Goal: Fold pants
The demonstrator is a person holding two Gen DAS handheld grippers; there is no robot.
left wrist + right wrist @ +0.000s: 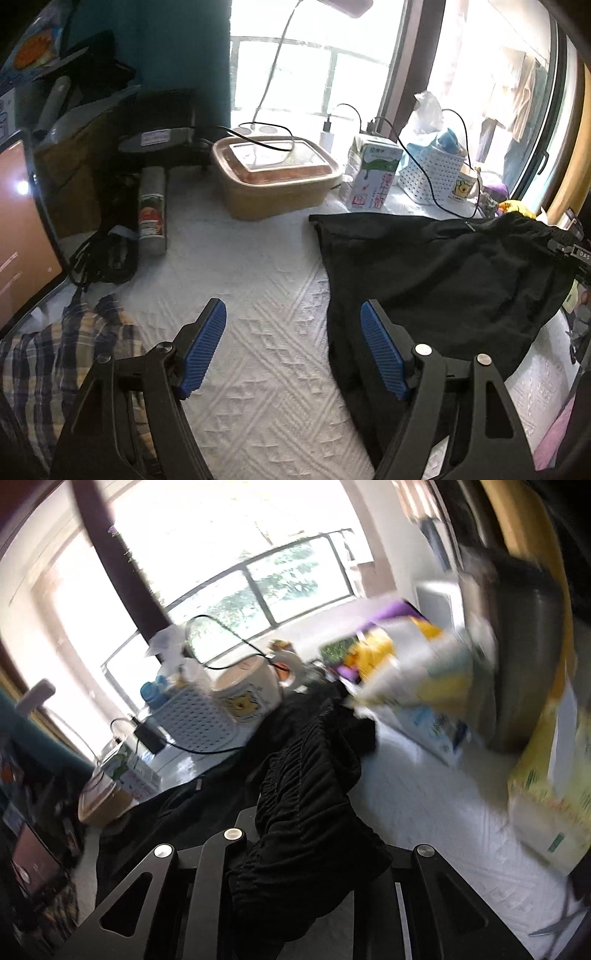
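The black pants (443, 280) lie on the right half of the white textured tablecloth (266, 295), with their right end raised off the cloth. My left gripper (293, 350) hovers open above the cloth at the pants' left edge. Its blue pads (203, 347) stand wide apart with nothing between them. In the right wrist view my right gripper (310, 838) is shut on the gathered elastic waistband of the pants (306, 775). The bunched fabric hides its pads. Part of the right gripper (570, 253) also shows at the far right of the left wrist view.
A plaid shirt (55, 362) lies at the near left beside a lit screen (18, 229). A spray can (151, 210), lidded food box (277, 177), milk carton (373, 173), white basket (432, 173) and cables line the back. Bags (424, 675) and a yellow box (546, 794) crowd the right.
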